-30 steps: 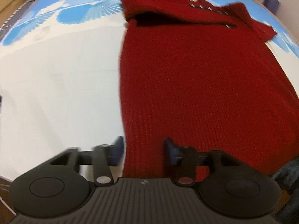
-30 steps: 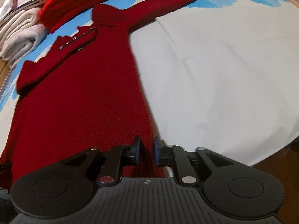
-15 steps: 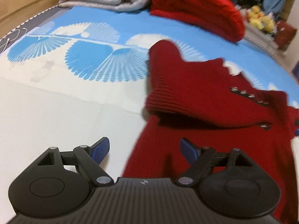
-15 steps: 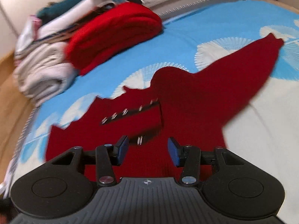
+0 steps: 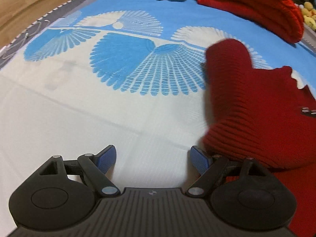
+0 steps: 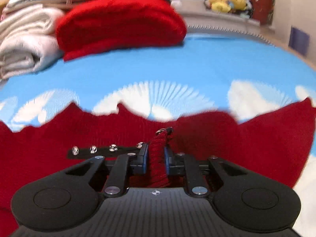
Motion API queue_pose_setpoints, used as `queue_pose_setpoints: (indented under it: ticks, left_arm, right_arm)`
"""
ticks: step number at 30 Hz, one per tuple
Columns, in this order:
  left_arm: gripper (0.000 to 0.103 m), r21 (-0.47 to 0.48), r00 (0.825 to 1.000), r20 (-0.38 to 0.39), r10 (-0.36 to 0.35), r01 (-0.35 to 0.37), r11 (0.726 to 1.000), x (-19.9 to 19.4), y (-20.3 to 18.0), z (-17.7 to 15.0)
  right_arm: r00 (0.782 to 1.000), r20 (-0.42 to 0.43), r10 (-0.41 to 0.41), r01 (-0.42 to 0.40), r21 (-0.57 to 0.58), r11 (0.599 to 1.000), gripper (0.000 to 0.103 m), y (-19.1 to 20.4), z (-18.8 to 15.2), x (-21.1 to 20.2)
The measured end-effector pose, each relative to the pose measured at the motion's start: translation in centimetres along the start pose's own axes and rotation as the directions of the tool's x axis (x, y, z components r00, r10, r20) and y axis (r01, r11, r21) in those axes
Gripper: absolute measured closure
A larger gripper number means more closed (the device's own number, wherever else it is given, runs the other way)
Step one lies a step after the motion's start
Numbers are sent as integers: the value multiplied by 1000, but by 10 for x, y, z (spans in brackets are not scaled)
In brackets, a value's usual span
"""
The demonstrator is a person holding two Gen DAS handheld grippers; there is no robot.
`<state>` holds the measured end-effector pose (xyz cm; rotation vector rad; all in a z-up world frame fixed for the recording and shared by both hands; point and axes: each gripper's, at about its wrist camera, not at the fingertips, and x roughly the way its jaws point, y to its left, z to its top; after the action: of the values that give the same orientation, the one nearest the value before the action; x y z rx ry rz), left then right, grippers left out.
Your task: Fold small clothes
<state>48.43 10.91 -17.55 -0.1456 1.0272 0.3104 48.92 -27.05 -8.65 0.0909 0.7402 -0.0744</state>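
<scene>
The dark red knitted garment (image 6: 59, 158) lies spread on the bed cover (image 5: 138, 118), which is smooth cloth, pale cream with blue and white fan shapes like feathers. The knit is thick and ribbed, with a scalloped top edge and a black strip that carries small shiny round buttons (image 6: 92, 149). In the left wrist view one sleeve (image 5: 237, 98) is folded over, its rounded cuff pointing to 12 o'clock, and it fills the side from 1 to 4 o'clock.

At 12 o'clock in the right wrist view rests a bright red folded knit (image 6: 122, 21), soft and fuzzy, and at 10 o'clock a stack of white folded cloths (image 6: 25, 45). Yellow plush toys (image 6: 227, 0) sit at 1 o'clock, blurred.

The right gripper (image 6: 156, 158) is closing, nearly together, and a raised ridge of the garment's knit is pinched between its blue pads. The left gripper (image 5: 153, 159) stands wide apart over bare cover, holding nothing; its right finger (image 5: 199, 160) is just beside the sleeve's edge
</scene>
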Motion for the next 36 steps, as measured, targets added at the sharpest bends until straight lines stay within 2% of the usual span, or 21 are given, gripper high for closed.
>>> queue_pose_setpoints:
  ticks: [3,4,6,8,12,14,17,21,23,25,27,29,31,33,34,36]
  left_arm:
    - [17,-1,998,-2,57,-57,998,1,2,-1]
    - [17,-6,999,-1,46,-46,999,0,3,-1]
    - [17,-31,1000,18,-7,7,999,-8,4,-1]
    - [17,-64,996,56,-72,76,995,-20,4,0]
    - [16,-74,969,108,-223,232,970,-33,-9,0]
    - [16,-37,963,105,-248,253,967,-32,-22,-3]
    - [16,55,960,69,-271,267,962,-30,-43,-12]
    - [16,140,980,53,-192,183,973,-21,-58,-24]
    - [18,127,995,45,-84,78,989,-12,-56,-23]
    - [15,87,998,49,-31,26,996,-8,-44,-17]
    - [15,51,999,33,-13,12,999,-5,-31,-13]
    - [12,49,999,40,14,-16,999,-4,-25,-15]
    - [11,58,998,52,38,-41,998,-6,-23,-16]
    - [11,44,998,45,37,-39,998,-8,-18,-15]
    - [11,25,999,34,23,-23,999,-9,-15,-13]
    - [11,0,1000,1,-18,18,1000,-11,-8,-10]
  right_arm:
    - [982,-35,-184,184,8,983,87,-19,3,13]
    - [978,-70,-196,197,14,980,87,-26,-1,21]
    - [982,-103,-159,160,-2,987,86,-32,-13,29]
    - [987,-61,-151,150,-20,989,84,-33,-20,28]
    - [996,-56,-66,71,85,994,82,-54,-20,25]
    - [999,-49,2,6,168,986,84,-68,-16,17]
    - [998,-52,42,-30,222,975,84,-72,-14,11]
    - [997,-55,56,-44,204,978,84,-70,-19,7]
    - [997,-48,66,-55,217,975,84,-70,-20,4]
    - [996,-38,87,-76,217,973,84,-69,-18,1]
    - [993,-33,114,-105,209,972,85,-66,-13,-4]
    - [985,-29,171,-162,209,964,85,-63,-9,-11]
    - [981,-18,195,-188,182,965,85,-57,-7,-17]
    - [988,-32,153,-148,121,982,85,-51,-10,-11]
    - [991,-68,112,-105,102,989,85,-51,-13,-2]
    - [983,-169,71,-51,120,991,85,-58,-27,22]
